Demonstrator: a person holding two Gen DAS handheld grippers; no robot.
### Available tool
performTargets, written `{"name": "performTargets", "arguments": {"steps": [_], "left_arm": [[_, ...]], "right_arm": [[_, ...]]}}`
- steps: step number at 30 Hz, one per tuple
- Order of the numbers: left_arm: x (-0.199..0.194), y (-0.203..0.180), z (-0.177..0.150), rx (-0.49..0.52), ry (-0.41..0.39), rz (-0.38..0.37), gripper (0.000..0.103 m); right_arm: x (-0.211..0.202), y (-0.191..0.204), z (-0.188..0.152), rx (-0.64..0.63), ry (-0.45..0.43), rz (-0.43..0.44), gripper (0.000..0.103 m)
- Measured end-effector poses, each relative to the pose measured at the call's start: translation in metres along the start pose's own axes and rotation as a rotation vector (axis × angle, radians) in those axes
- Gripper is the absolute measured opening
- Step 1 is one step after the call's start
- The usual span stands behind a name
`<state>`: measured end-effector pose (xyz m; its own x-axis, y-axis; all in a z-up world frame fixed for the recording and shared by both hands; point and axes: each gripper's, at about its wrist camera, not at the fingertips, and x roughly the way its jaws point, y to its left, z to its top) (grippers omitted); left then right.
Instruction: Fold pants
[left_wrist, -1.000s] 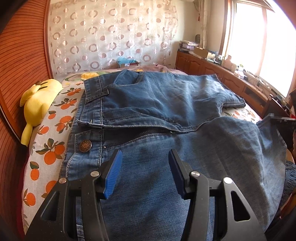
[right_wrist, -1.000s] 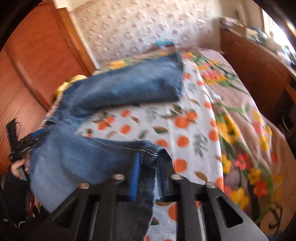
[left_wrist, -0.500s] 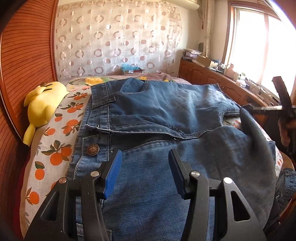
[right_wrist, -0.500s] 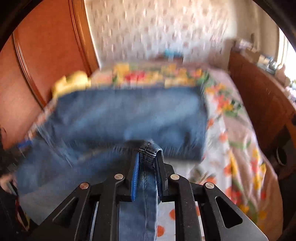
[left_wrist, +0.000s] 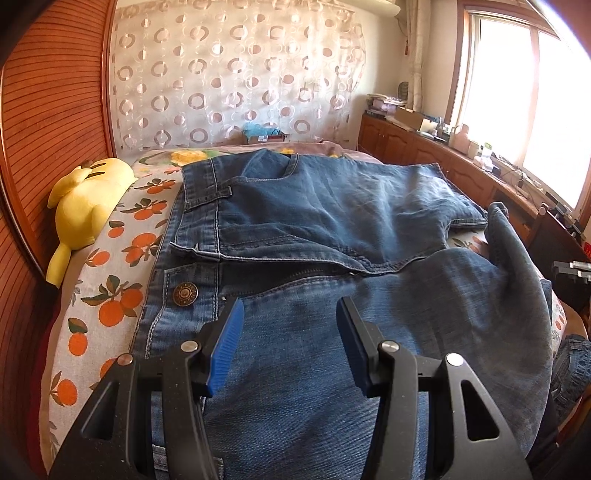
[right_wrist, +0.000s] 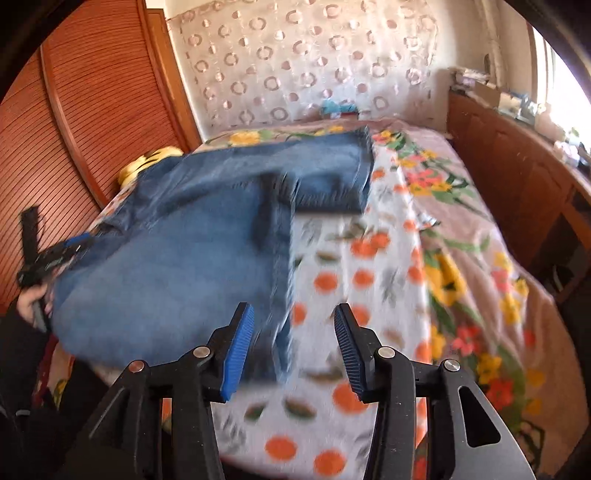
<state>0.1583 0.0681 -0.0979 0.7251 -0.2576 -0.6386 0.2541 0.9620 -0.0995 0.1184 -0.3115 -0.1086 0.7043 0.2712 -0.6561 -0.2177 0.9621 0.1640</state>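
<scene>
The right hand-held gripper (right_wrist: 293, 345) is opening, nothing between its pads; the left hand-held gripper (left_wrist: 290, 345) hangs half-wide, empty. The jeans (left_wrist: 332, 258) look folded once on the bed (right_wrist: 369, 266), so next comes regrasping for another fold.

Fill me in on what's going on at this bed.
A person with a gripper in each hand is folding a pair of jeans on a bed with an orange-print sheet. The right gripper is opening, with the jeans' leg edge lying loose between its jaws, gripped by neither pad. The left gripper hovers open over the denim near the waistband button, gripping nothing.
</scene>
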Motion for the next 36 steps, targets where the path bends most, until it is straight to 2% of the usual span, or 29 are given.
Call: {"name": "performTargets", "arguments": {"steps": [5, 10, 11, 12, 14, 17, 21, 24, 30, 32, 33, 36], "left_arm": [[0.001, -0.001, -0.001, 0.003, 0.008, 0.010, 0.053], [0.001, -0.001, 0.000, 0.002, 0.007, 0.014, 0.053], [0.000, -0.002, 0.000, 0.005, 0.004, 0.023, 0.053], [0.000, -0.002, 0.000, 0.008, 0.002, 0.030, 0.053], [-0.003, -0.004, 0.001, 0.013, -0.005, 0.042, 0.053], [-0.013, -0.009, 0.005, 0.014, -0.017, 0.046, 0.053], [-0.033, -0.020, 0.010, 0.022, -0.041, 0.045, 0.053], [-0.046, -0.031, 0.011, 0.041, -0.056, 0.038, 0.053], [-0.054, -0.028, 0.001, 0.037, -0.040, 0.056, 0.053], [-0.055, -0.024, -0.004, 0.036, -0.026, 0.074, 0.053], [-0.056, -0.023, -0.006, 0.040, -0.022, 0.081, 0.053], [-0.059, -0.021, -0.006, 0.048, -0.025, 0.086, 0.053]], "right_arm": [[0.015, 0.001, -0.013, 0.016, 0.031, 0.047, 0.047], [0.032, -0.004, -0.005, 0.021, 0.029, 0.099, 0.047], [0.035, -0.005, -0.005, 0.028, 0.037, 0.099, 0.041], [0.036, -0.007, -0.004, 0.033, 0.044, 0.085, 0.024], [0.030, -0.009, -0.004, 0.043, 0.029, 0.103, 0.010], [0.002, -0.009, 0.004, 0.025, -0.039, 0.089, 0.006], [-0.042, -0.017, 0.010, 0.009, -0.087, 0.030, 0.006], [-0.062, -0.032, -0.006, 0.048, -0.077, -0.003, 0.006], [-0.046, -0.034, -0.060, 0.073, 0.064, -0.017, 0.006], [-0.041, -0.034, -0.065, 0.086, 0.073, -0.019, 0.007], [-0.040, -0.035, -0.064, 0.093, 0.068, -0.019, 0.011], [-0.046, -0.033, -0.052, 0.092, 0.034, -0.049, 0.015]]}}
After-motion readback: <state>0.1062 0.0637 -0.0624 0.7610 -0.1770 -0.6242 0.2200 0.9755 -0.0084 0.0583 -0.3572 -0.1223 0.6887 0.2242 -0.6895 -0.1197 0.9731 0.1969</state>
